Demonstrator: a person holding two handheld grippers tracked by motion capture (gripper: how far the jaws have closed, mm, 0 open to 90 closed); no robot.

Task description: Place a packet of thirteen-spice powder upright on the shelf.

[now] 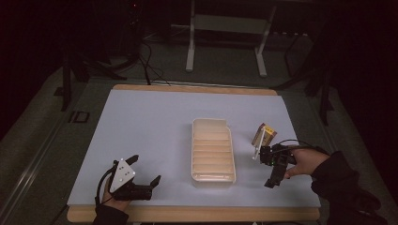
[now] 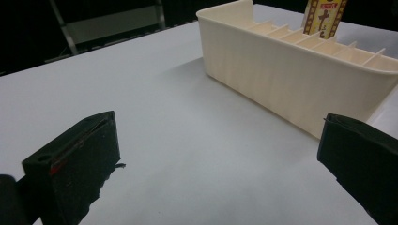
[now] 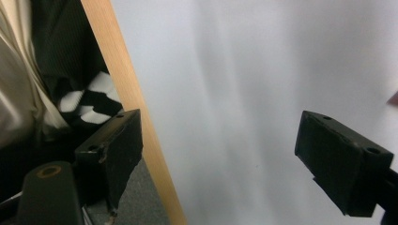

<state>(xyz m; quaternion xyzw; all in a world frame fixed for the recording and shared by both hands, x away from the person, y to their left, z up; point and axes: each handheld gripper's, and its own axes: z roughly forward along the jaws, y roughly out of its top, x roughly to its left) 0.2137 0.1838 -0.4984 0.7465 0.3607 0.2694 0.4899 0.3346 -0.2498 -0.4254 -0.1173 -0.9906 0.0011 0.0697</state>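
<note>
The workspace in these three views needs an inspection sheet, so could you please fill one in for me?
Surface: pale sheet on a wood-edged table, bare apart from the items below.
Job's things: cream slotted tray at centre, its slots looking empty; a small printed packet to its right, beside the right gripper.
Clutter: nothing seen.
Grippers: left gripper at the near left, jaws wide apart, holding nothing; right gripper near the packet, jaws apart, pointing toward the table's near edge.
Cables: black lead looping over the right gripper; more cables on the floor behind the table.
Surroundings: dark room, a white frame stand beyond the table.
</note>
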